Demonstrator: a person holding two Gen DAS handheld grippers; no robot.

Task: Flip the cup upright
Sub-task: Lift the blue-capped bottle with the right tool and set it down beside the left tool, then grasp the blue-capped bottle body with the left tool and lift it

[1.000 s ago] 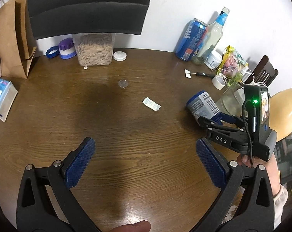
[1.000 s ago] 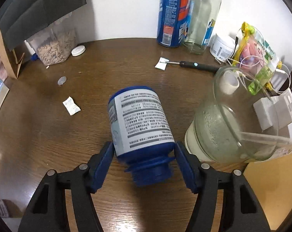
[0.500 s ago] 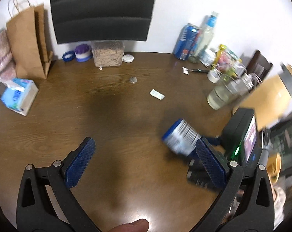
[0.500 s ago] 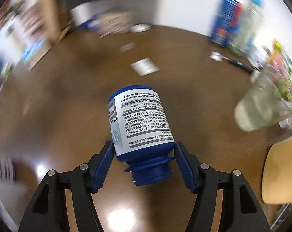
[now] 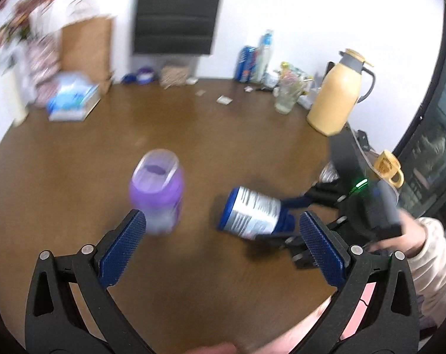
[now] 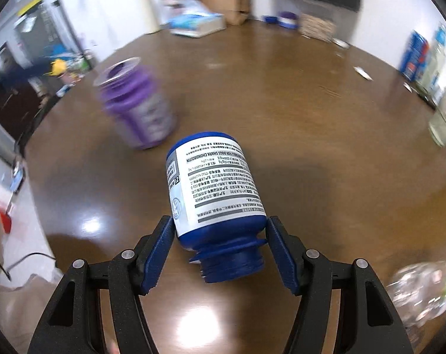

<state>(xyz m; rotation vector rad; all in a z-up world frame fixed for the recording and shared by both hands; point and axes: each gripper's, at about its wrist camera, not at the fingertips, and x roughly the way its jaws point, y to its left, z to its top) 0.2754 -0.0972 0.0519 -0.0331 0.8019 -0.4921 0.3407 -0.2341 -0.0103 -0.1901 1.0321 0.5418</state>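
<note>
A blue bottle (image 6: 214,183) with a white printed label is held sideways, its open neck pointing back at the camera. My right gripper (image 6: 220,227) is shut on its shoulder just above the neck. From the left wrist view the blue bottle (image 5: 252,214) hangs low over the brown table (image 5: 223,135), with the right gripper (image 5: 285,221) and a hand in a pale sleeve behind it. A blurred purple jar (image 5: 156,194) stands on end just left of it, near my left finger pad. The purple jar (image 6: 137,109) shows a clear rim on top. My left gripper (image 5: 222,218) is open and holds nothing.
A yellow thermos jug (image 5: 338,94), a glass jar (image 5: 286,100), a blue can (image 5: 246,65) and bottles line the far right edge. A tissue box (image 5: 72,100) and brown paper bag (image 5: 87,50) sit far left. A yellow mug (image 5: 389,166) stands off the right side.
The right gripper has carried the blue bottle away from the glass jar to the middle of the table. Both views have pulled back, and the purple jar has come into view.
</note>
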